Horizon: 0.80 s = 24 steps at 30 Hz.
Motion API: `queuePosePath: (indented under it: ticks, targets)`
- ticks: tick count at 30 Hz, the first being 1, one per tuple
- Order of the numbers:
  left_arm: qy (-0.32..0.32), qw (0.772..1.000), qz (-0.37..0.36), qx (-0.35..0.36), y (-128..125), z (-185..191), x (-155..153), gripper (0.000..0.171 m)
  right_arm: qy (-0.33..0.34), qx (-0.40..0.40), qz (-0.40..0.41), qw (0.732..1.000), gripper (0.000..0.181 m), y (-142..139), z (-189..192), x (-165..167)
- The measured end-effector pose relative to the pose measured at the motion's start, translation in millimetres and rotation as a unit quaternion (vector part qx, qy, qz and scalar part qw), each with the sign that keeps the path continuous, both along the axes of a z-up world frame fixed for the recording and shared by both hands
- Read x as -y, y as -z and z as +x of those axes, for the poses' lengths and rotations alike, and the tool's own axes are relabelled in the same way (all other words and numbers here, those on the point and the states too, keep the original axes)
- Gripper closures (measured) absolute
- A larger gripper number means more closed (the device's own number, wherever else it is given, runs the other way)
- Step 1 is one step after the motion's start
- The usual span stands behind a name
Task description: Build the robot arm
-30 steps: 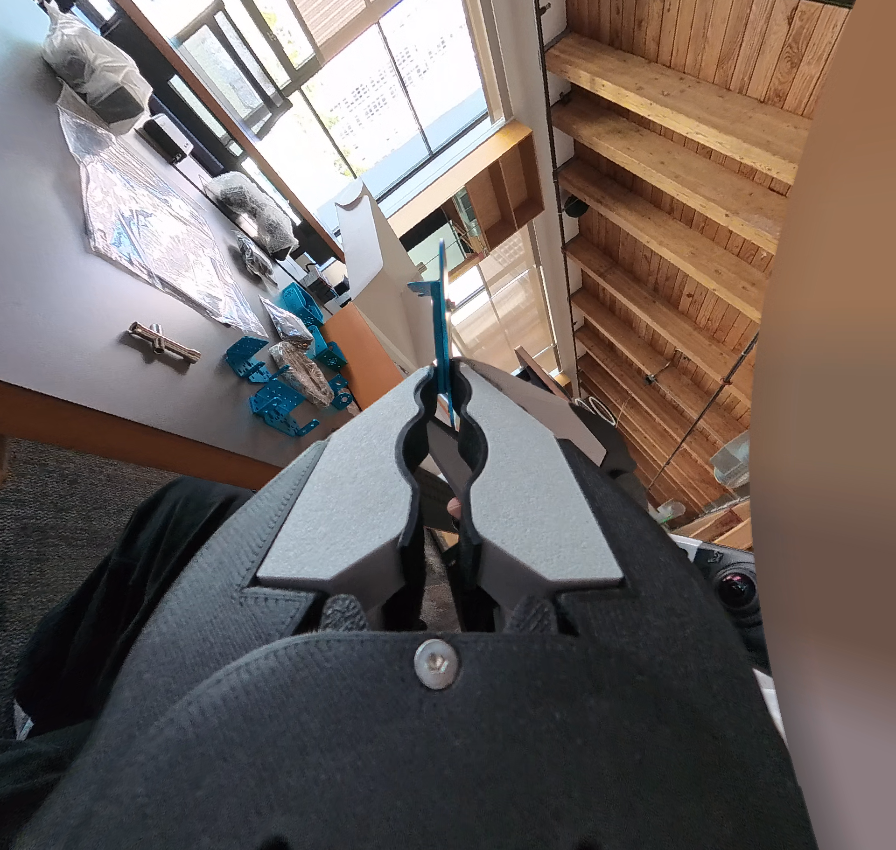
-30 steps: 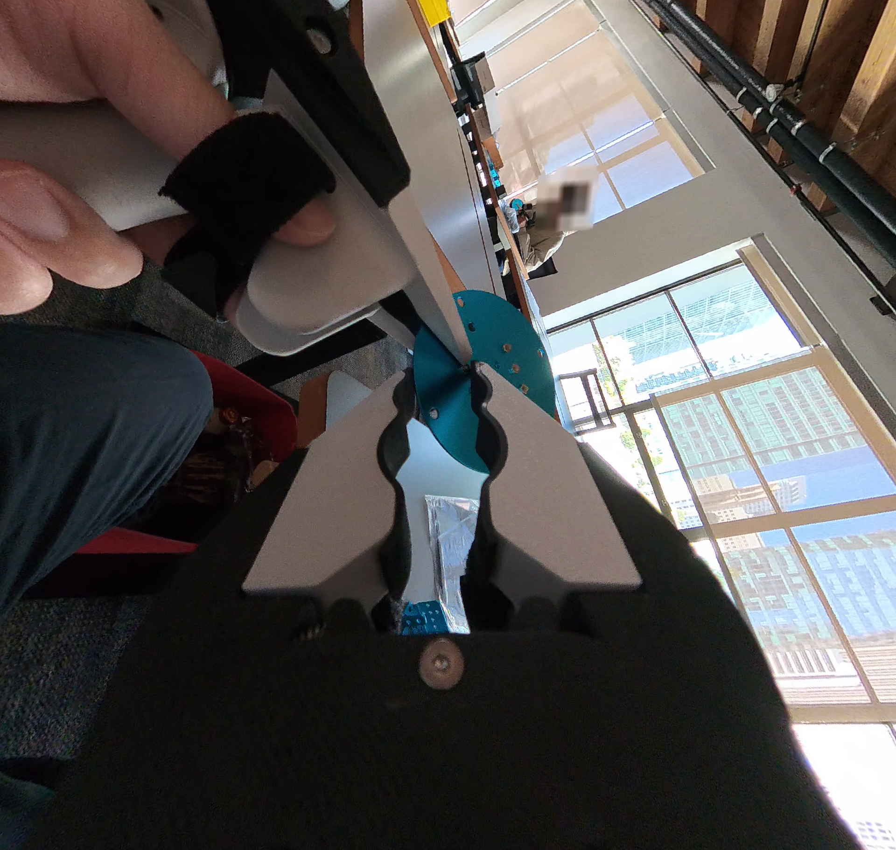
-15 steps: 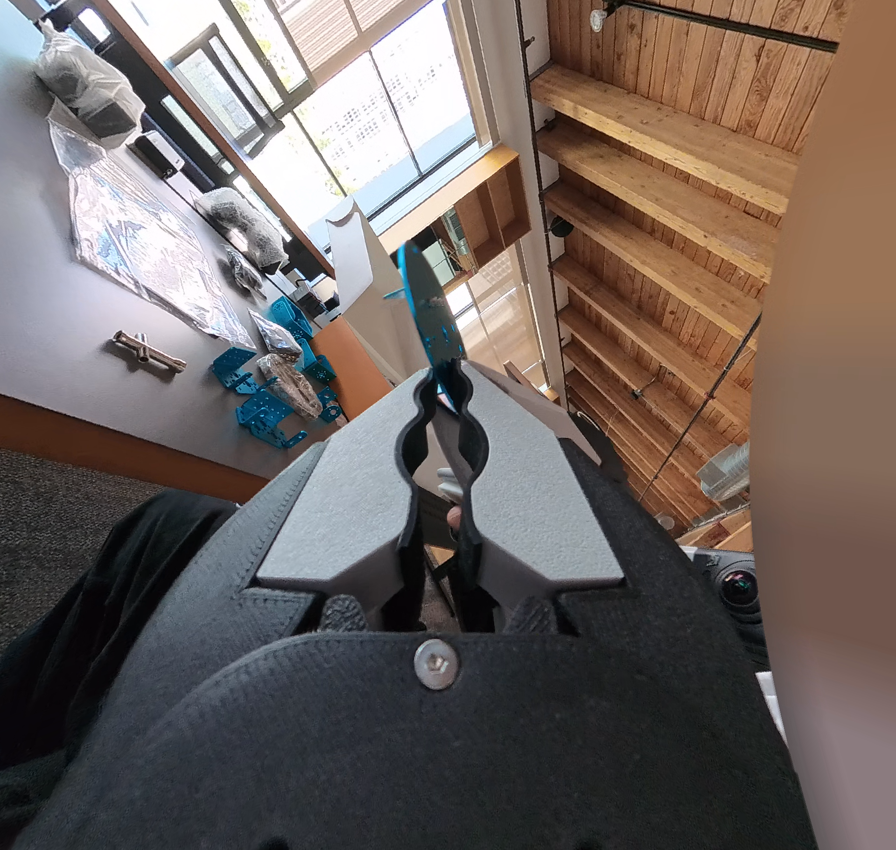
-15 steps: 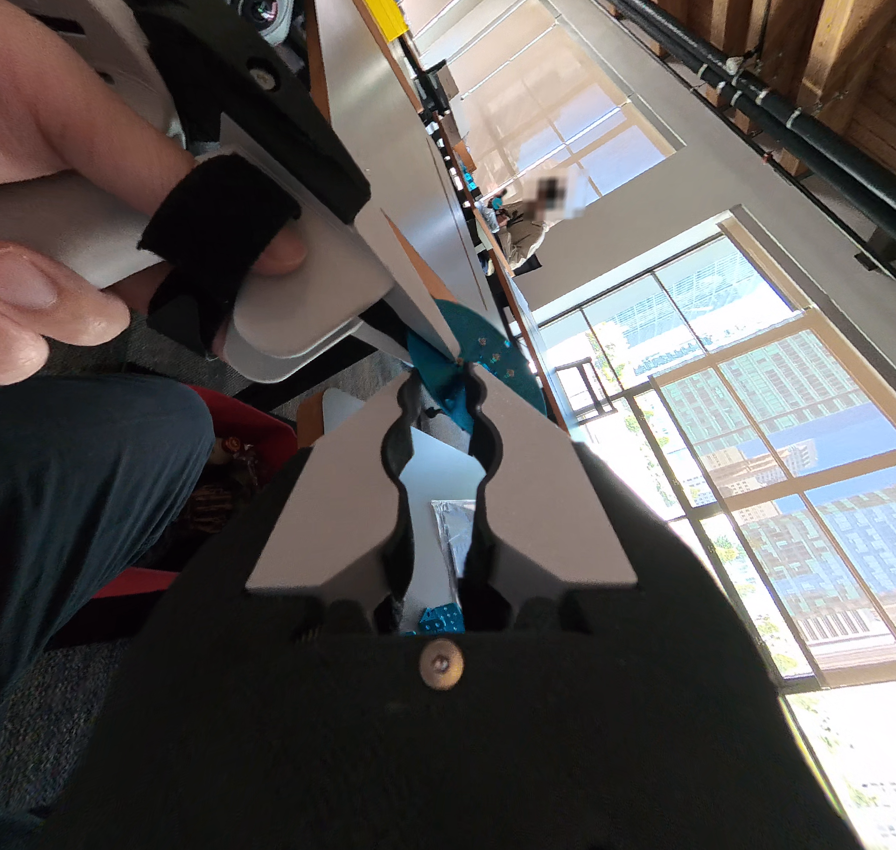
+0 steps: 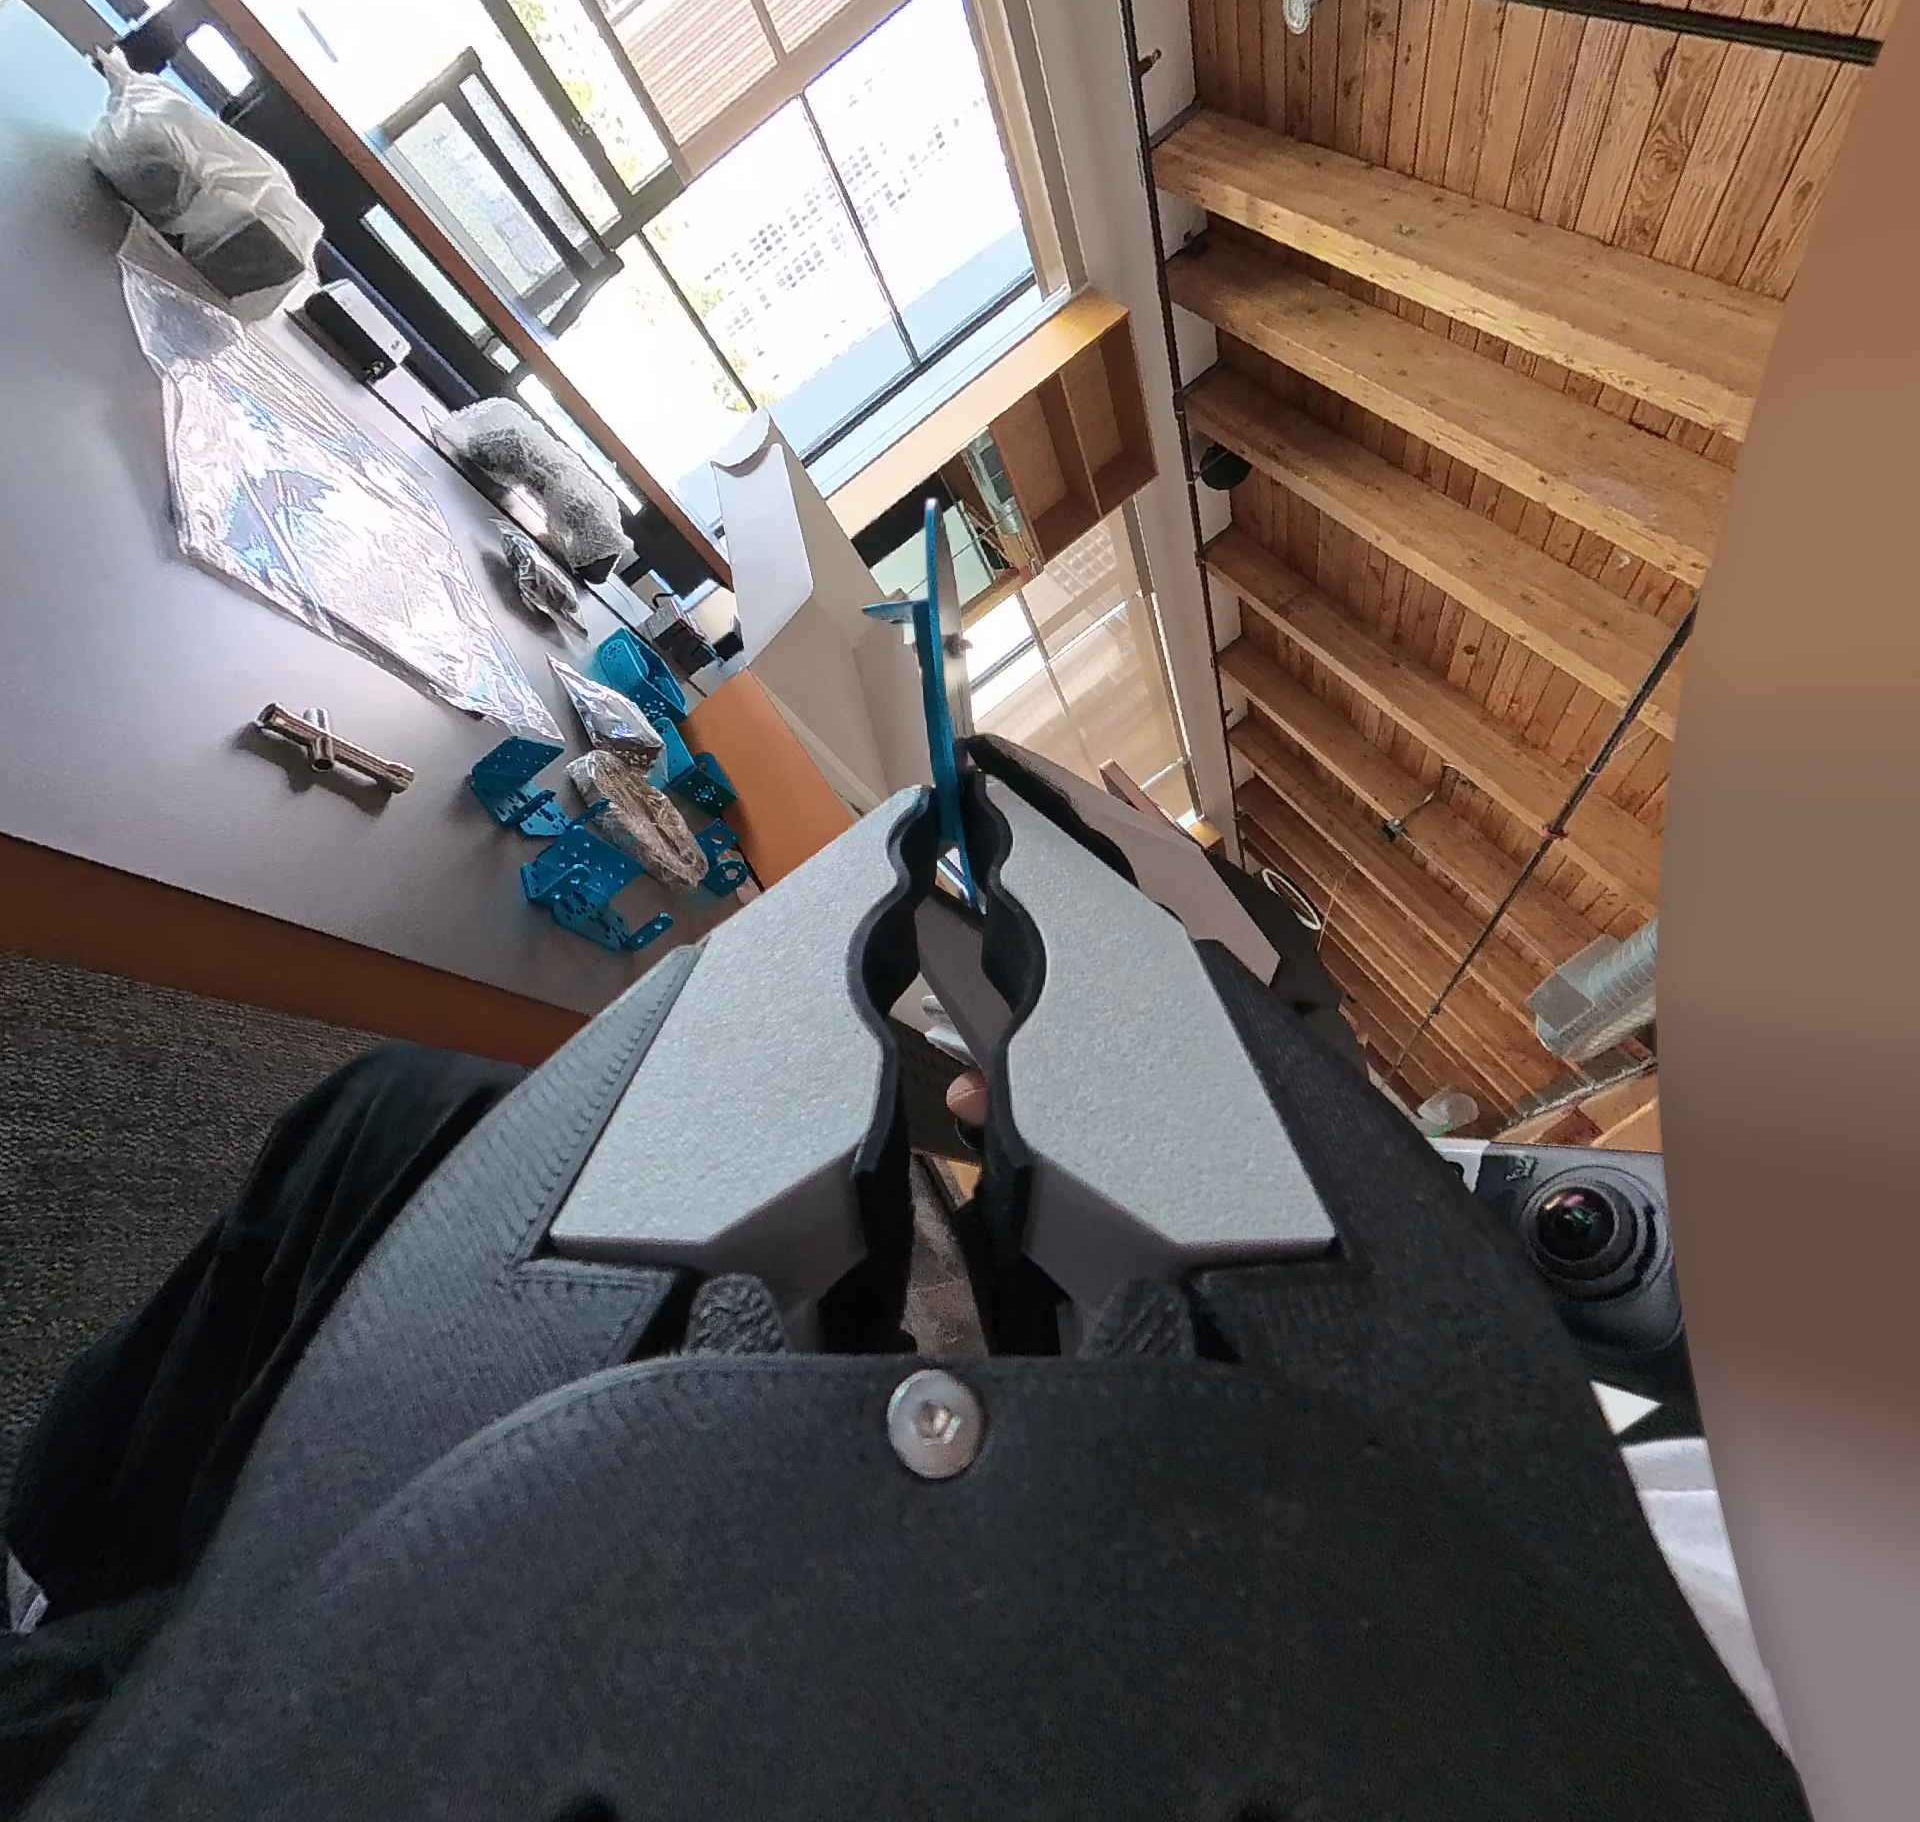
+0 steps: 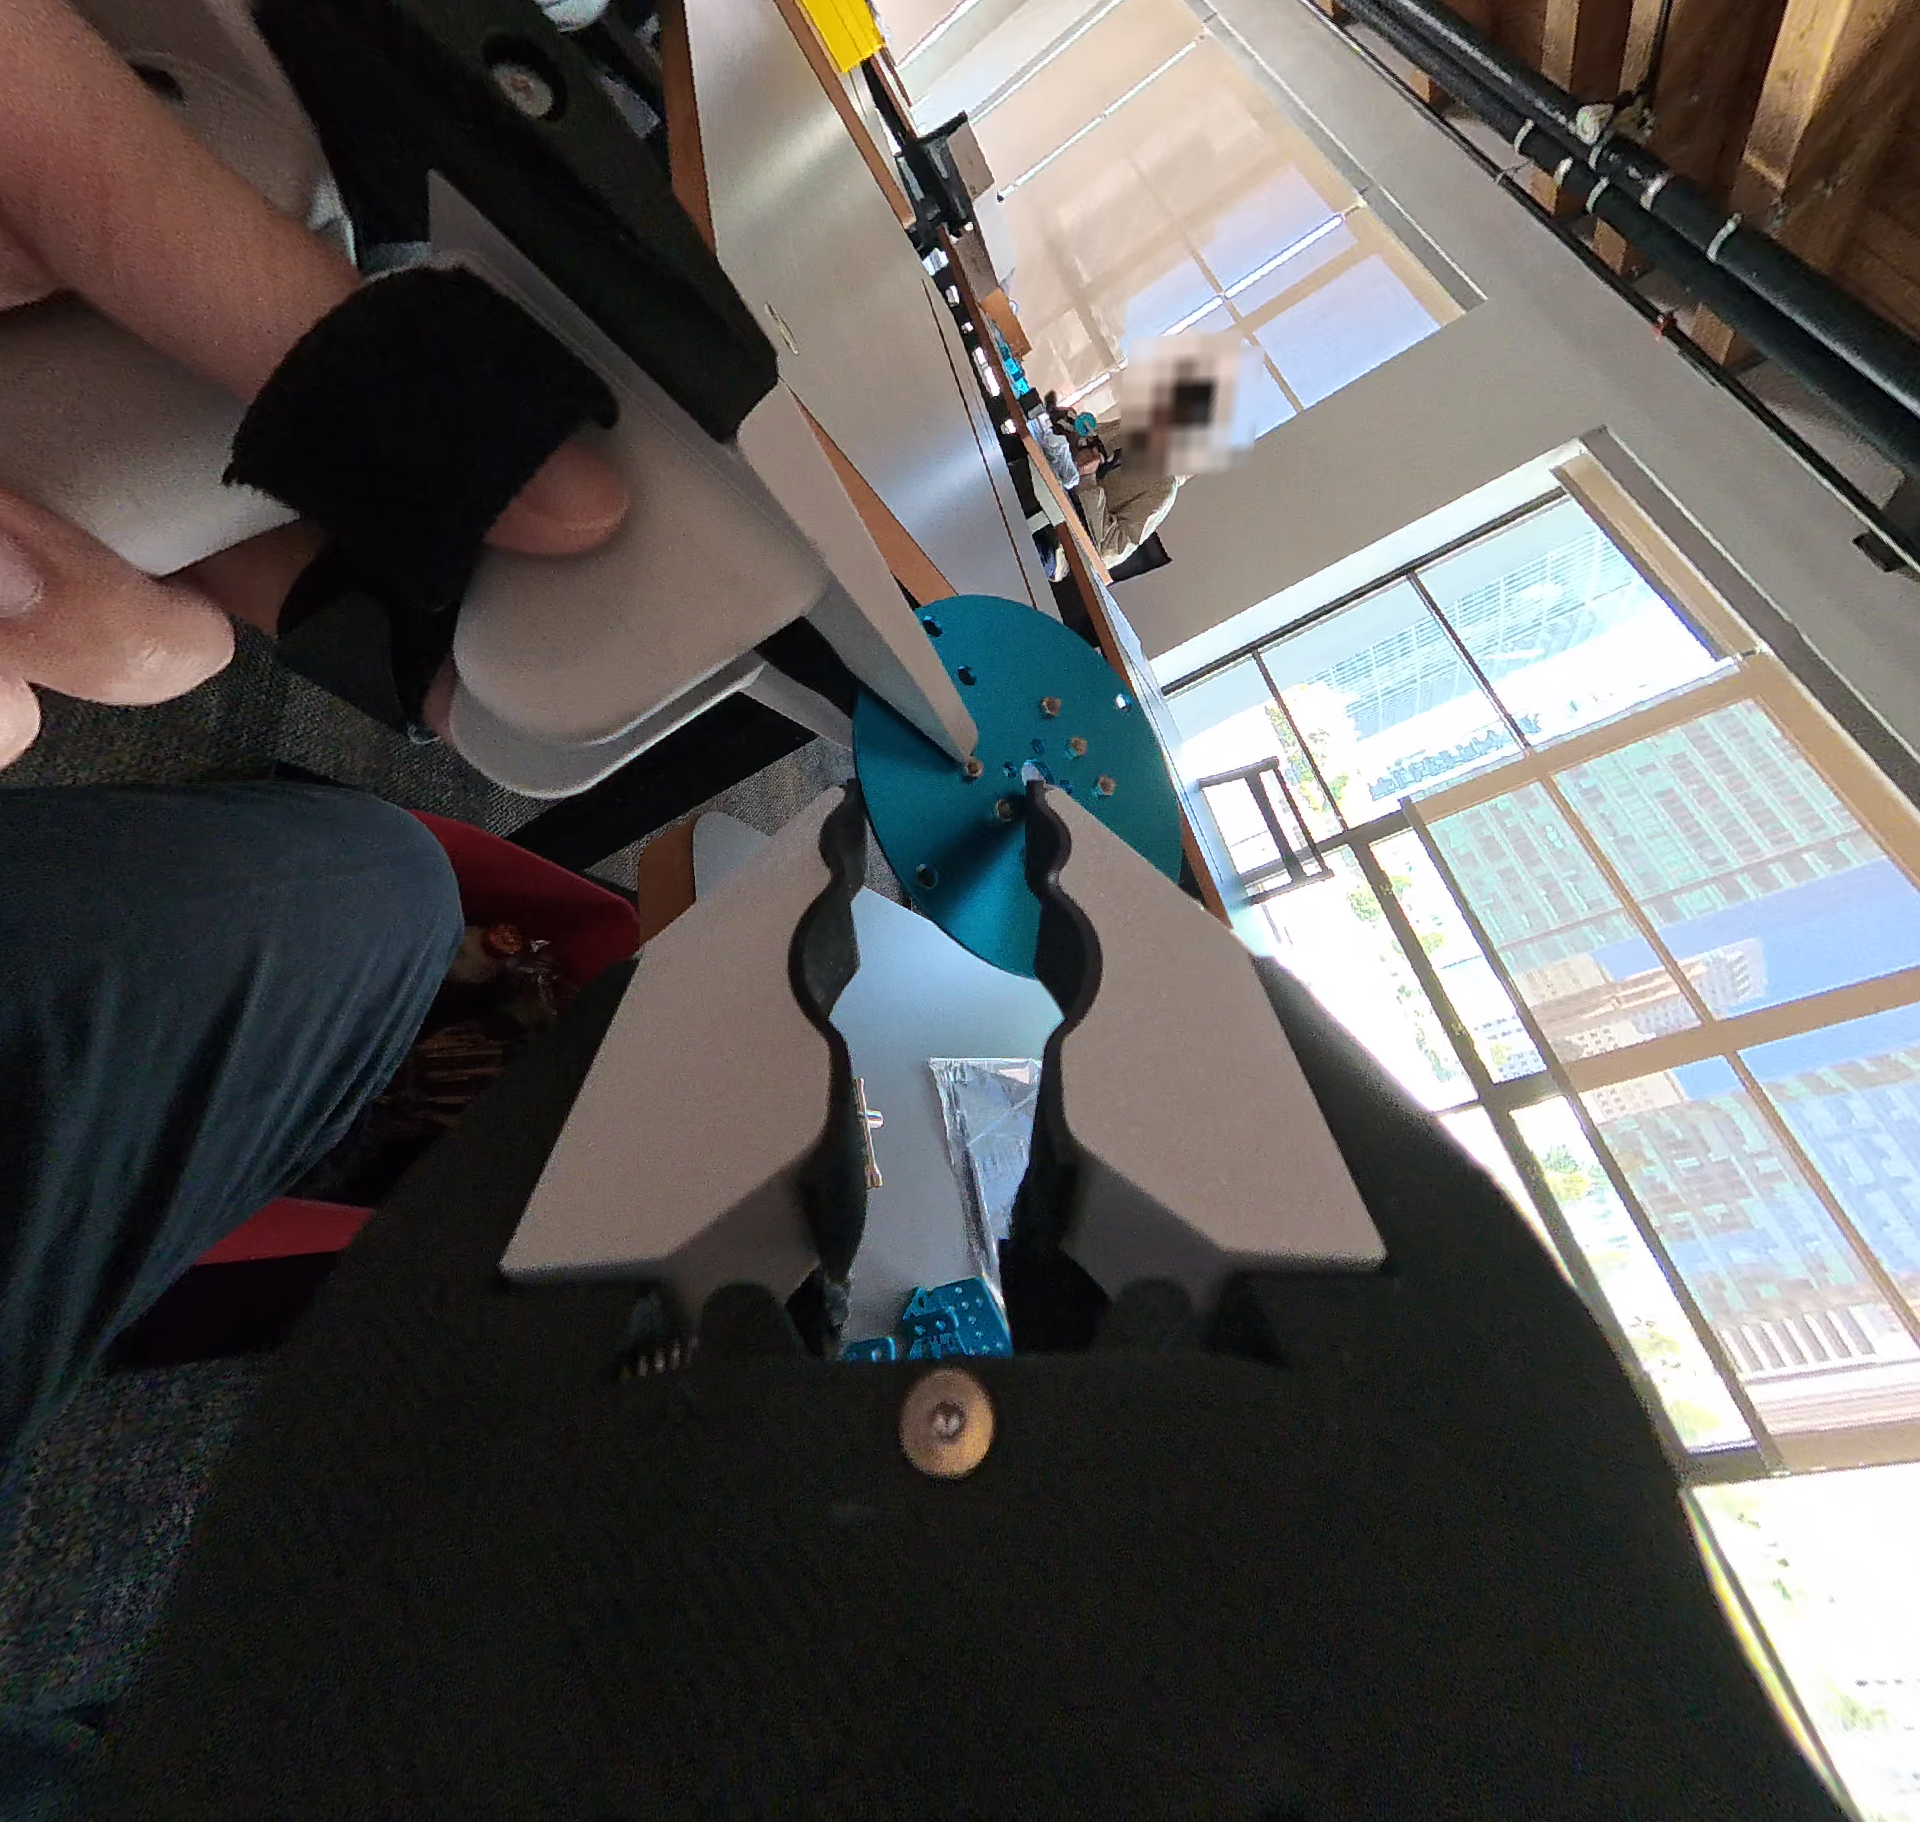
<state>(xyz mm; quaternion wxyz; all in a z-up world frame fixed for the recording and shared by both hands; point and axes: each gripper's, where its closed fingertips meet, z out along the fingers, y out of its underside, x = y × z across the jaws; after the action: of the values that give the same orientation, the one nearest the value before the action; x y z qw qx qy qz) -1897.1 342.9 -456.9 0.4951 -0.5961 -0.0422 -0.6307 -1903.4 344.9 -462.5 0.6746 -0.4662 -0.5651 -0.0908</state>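
A round blue metal plate (image 5: 943, 650) with several small holes shows edge-on in the left wrist view, with a small blue tab (image 5: 894, 613) on its left face. My left gripper (image 5: 951, 806) is shut on its lower edge and holds it in the air. In the right wrist view the plate (image 6: 1049, 692) faces me. My right gripper (image 6: 940, 801) is open, its tips on either side of the plate's lower part. A grey finger (image 6: 862, 629) of the left gripper reaches the plate's face there. A hand (image 6: 114, 567) holds that gripper.
A grey table (image 5: 104, 681) at the left carries blue brackets (image 5: 582, 868), clear plastic bags (image 5: 312, 515), a metal cross wrench (image 5: 332, 746) and a white box flap (image 5: 779, 546). Large windows stand behind. A person (image 6: 1127, 505) sits far off. A leg (image 6: 177, 993) is at the left. The tips of both grippers are at nearly the same place.
My right gripper has opened; its fingers were shut at the plate before. The plate has turned back edge-on in the left wrist view. My left gripper keeps its grip.
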Motion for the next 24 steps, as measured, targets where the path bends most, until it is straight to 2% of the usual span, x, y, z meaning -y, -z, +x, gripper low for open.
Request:
queuePosePath:
  ticks: [17, 18, 20, 24]
  targets:
    - [-0.029, 0.999, 0.014, 0.011, -9.9, -5.2, -0.3, 0.168, 0.032, -0.032, 0.040, 0.998, 0.159, -13.2, -0.2, 0.3]
    - [-0.029, 0.999, 0.016, 0.012, -10.8, -5.6, 0.3, 0.168, 0.031, -0.026, 0.059, 0.997, 0.159, -14.6, -0.3, 0.7]
    - [-0.031, 0.999, 0.013, 0.007, -8.9, -6.2, -0.1, 0.168, 0.040, -0.030, 0.105, 0.993, 0.133, -22.9, 3.3, -1.3]
    - [-0.029, 1.000, 0.009, 0.005, -4.4, -5.9, -0.6, 0.168, 0.026, -0.042, 0.030, 0.998, 0.134, -13.4, 3.7, -6.4]
